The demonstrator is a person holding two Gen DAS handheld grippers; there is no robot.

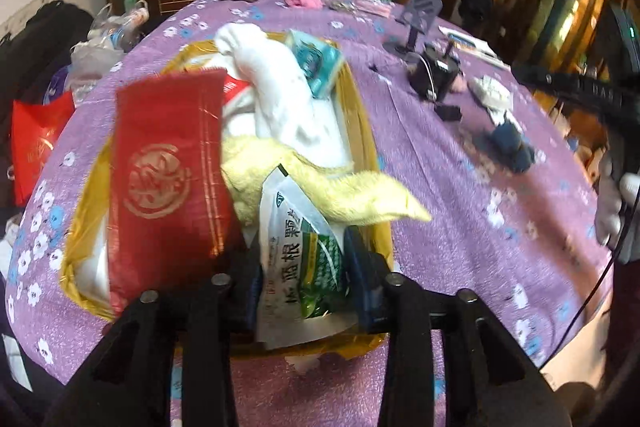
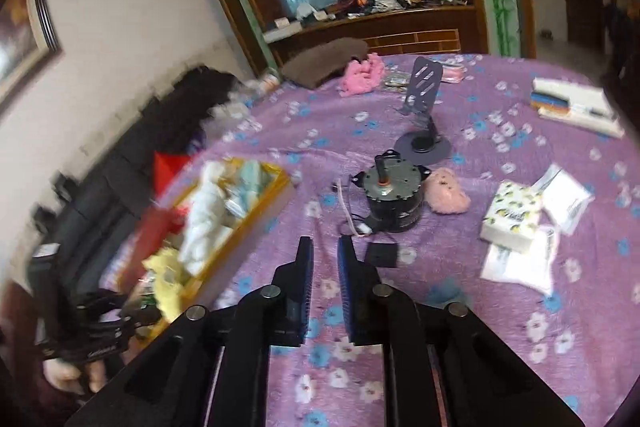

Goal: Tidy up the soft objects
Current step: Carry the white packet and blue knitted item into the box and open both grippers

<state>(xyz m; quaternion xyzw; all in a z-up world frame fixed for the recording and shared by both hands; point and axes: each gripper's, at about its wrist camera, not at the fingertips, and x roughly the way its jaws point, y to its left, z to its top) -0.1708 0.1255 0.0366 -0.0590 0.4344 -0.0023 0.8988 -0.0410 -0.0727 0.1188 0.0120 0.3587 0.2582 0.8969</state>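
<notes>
My left gripper [image 1: 302, 263] is shut on a white and green sachet [image 1: 304, 259] and holds it over the near end of a gold box [image 1: 362, 123]. The box holds a white cloth [image 1: 280, 95], a yellow towel [image 1: 320, 187], a red packet [image 1: 168, 179] and a teal packet [image 1: 316, 61]. My right gripper [image 2: 324, 267] is open and empty above the purple flowered tablecloth [image 2: 440, 307]. A pink plush toy [image 2: 446, 193] lies to the right of a black motor [image 2: 394, 195]. The box also shows in the right wrist view [image 2: 256, 211] at the left.
A phone stand [image 2: 424, 115], a tissue pack [image 2: 512, 215], white packets [image 2: 520, 263] and books [image 2: 572, 103] lie on the table. A pink fluffy thing [image 2: 362, 73] and a brown cushion [image 2: 324, 61] sit at the far edge. A dark blue cloth [image 1: 508, 145] lies right of the box.
</notes>
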